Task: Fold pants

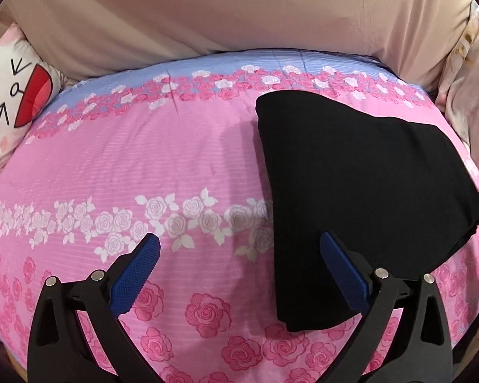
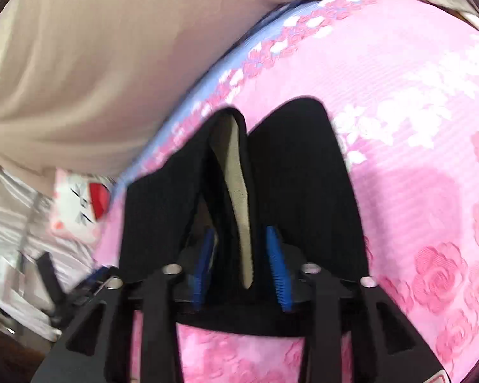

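The black pants [image 1: 351, 175] lie folded in a thick stack on the right half of the pink bed sheet [image 1: 143, 166]. My left gripper [image 1: 239, 239] hovers over the sheet, open wide and empty; its right finger hangs over the stack's near left part. In the blurred right wrist view, a raised fold of the pants [image 2: 297, 166] with a beige lining [image 2: 239, 191] stands between the blue pads of my right gripper [image 2: 239, 231]. The pads stand apart on either side of the fold, and the right pad's ridged face shows free.
A white cat-face cushion [image 1: 12, 102] sits at the far left of the bed. Beige fabric [image 1: 207, 16] rises behind the bed. A pale floral pillow [image 1: 469, 89] lies at the right. Pink sheet stretches left of the pants. Striped grey-white cloth [image 2: 9, 223] lies past the bed's edge.
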A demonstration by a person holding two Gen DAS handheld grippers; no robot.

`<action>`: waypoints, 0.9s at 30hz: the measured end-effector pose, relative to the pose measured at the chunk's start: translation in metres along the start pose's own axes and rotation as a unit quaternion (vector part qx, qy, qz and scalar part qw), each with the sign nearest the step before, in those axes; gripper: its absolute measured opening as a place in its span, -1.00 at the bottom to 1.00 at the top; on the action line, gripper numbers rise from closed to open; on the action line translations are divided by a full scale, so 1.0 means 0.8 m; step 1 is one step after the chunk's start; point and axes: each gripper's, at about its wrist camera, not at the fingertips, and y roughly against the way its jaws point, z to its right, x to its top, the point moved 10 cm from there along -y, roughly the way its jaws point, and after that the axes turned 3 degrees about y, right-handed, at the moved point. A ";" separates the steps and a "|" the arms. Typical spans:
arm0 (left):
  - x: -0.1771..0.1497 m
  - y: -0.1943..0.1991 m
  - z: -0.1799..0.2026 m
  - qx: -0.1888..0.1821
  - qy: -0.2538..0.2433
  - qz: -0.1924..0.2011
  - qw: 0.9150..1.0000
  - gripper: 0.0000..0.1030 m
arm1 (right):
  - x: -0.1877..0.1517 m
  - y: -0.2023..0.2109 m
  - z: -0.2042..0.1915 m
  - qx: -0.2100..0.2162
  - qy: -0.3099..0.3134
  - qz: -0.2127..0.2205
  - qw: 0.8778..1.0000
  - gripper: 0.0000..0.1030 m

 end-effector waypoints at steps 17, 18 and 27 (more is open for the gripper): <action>0.014 0.003 0.085 -0.036 -0.056 0.006 0.998 0.90 | 0.007 -0.032 -0.056 -0.020 0.108 -0.006 0.994 -0.70; 0.015 0.006 0.092 -0.040 -0.060 0.007 0.997 0.90 | 0.016 -0.016 -0.062 -0.017 0.112 0.007 0.993 -0.70; -0.007 -0.018 0.168 -0.079 -0.094 -0.019 0.992 0.90 | 0.007 0.023 0.061 -0.092 0.012 0.014 0.996 -0.07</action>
